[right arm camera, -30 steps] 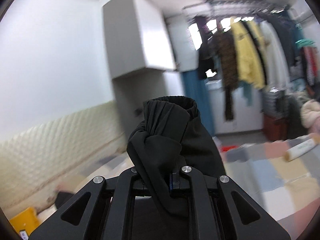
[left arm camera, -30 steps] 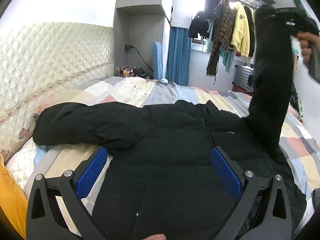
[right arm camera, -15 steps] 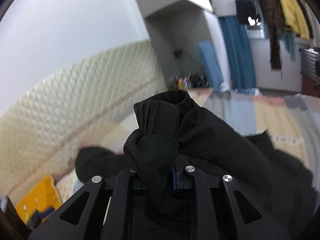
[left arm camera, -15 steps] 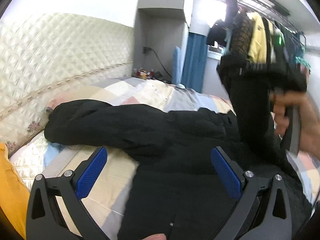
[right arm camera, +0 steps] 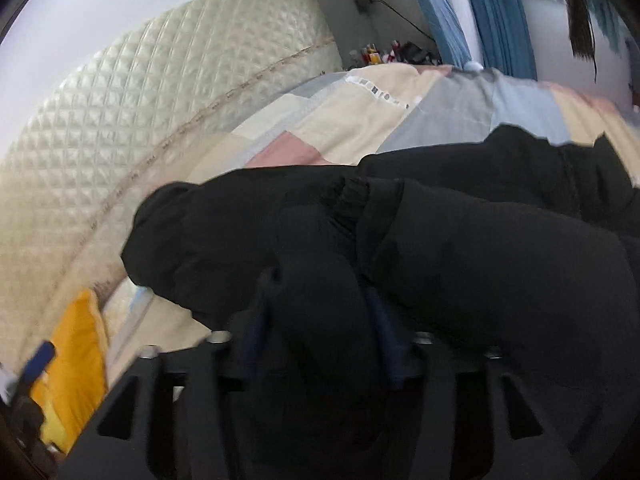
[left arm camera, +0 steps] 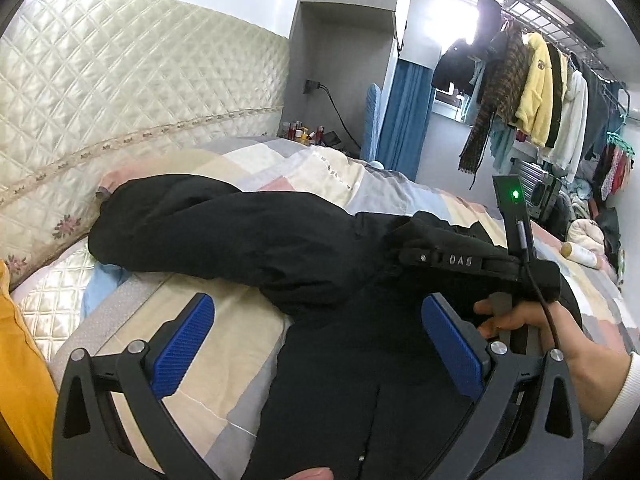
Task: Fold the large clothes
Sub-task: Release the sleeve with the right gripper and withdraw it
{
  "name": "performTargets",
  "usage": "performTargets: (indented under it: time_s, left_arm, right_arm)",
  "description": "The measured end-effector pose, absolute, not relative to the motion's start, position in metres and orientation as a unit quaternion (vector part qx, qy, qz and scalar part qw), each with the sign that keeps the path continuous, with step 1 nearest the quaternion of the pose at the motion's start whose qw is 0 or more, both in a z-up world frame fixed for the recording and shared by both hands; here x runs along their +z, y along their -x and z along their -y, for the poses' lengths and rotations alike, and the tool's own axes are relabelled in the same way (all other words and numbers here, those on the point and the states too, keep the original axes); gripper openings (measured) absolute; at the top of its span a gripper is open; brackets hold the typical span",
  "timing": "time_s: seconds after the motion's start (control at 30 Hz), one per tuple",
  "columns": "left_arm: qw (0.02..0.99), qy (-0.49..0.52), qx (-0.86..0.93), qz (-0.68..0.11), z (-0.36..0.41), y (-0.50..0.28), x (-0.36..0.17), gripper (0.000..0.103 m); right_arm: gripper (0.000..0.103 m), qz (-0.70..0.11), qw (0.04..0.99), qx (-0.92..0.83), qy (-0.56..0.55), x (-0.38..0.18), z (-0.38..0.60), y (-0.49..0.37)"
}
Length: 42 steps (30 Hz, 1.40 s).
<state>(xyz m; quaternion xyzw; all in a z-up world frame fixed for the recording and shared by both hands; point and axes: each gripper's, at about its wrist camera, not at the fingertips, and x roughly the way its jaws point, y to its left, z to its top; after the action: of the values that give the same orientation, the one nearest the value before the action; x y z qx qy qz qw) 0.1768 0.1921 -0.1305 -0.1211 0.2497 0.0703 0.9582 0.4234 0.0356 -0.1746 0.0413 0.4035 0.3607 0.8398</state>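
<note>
A black puffer jacket (left arm camera: 240, 232) lies front up across the bed, one sleeve (left arm camera: 160, 216) stretched toward the headboard. My left gripper (left arm camera: 318, 340) hovers open over the jacket's lower front, nothing between its blue pads (left arm camera: 184, 340). The other sleeve is folded over the chest, its gathered cuff (right arm camera: 352, 208) just ahead of my right gripper (right arm camera: 320, 312). That gripper's jaws are opening, with bunched sleeve fabric still between them. In the left wrist view a hand (left arm camera: 516, 320) holds the right gripper low on the jacket.
A quilted cream headboard (left arm camera: 120, 80) runs along the left. The patchwork bedcover (left arm camera: 320, 172) shows beyond the jacket. A yellow pillow (left arm camera: 20, 360) sits at the near left. Hanging clothes (left arm camera: 540, 92) fill the far right, and a bottle (left arm camera: 580, 254) lies on the bed.
The right gripper came down from high above the bed, bringing the sleeve across the jacket's chest, and its jaws went from shut to parted. The left gripper shifted a little sideways.
</note>
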Motion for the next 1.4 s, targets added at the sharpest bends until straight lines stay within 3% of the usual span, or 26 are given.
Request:
performTargets:
  time_s: [0.07,0.5,0.67,1.03,1.4]
  left_arm:
    - [0.958,0.124,0.064,-0.25,-0.193,-0.177,-0.131,0.103]
    - [0.959,0.121,0.04,-0.255,-0.175,-0.177,-0.125,0.103]
    - [0.957,0.127,0.019,-0.259,-0.164,-0.176,-0.124,0.103]
    - [0.954,0.127,-0.011,-0.271,-0.134,-0.17,-0.124,0.103]
    - [0.949,0.13,-0.006,-0.287,-0.112,-0.169,-0.129,0.103]
  right_arm:
    - [0.07,-0.386,0.847,0.365,-0.029,-0.16,-0.032,-0.42]
    - [0.072,-0.269,0.912,0.311,-0.008,-0.034,0.047,-0.395]
    - [0.076,-0.233,0.936,0.265,-0.007,-0.016,0.1,-0.375]
    - [0.076,-0.275,0.947,0.163,-0.015,-0.087,0.22,-0.34]
    - [0.075,-0.4,0.909,0.115,-0.017,-0.183,0.277,-0.343]
